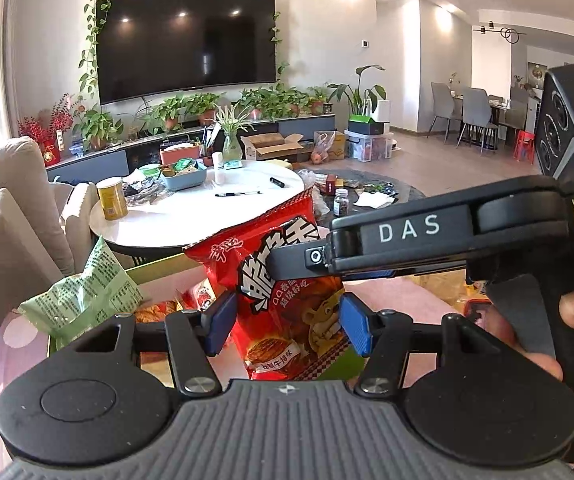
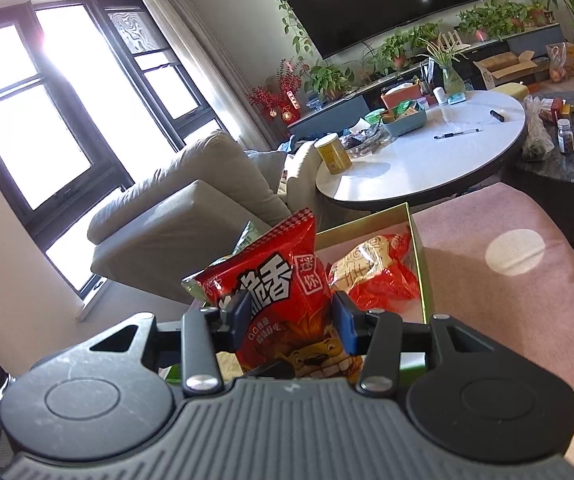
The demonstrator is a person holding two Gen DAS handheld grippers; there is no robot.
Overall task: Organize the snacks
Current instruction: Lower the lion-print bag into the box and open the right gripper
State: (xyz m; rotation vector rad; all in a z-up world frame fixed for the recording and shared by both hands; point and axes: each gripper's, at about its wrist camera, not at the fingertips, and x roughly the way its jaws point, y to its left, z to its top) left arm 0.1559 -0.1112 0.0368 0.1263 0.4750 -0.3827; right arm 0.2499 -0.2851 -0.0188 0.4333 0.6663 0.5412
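Ahead of both grippers, well apart: round white table, glossy top, dark rim. Nearer, just below the fingers: shallow rectangular green box on a pink, soft-looking cover. Between the blue pads: red snack bag, crinkled glossy foil, upright, serrated top edge (lion cartoon printed low on the front). Left gripper clamped on the bag's lower part, pads pressing both sides. Right gripper narrow, likewise pinching the same bag. Left of the left gripper: pale green packet, creased. In the box, right of the right gripper: red-and-cream wrapped pack.
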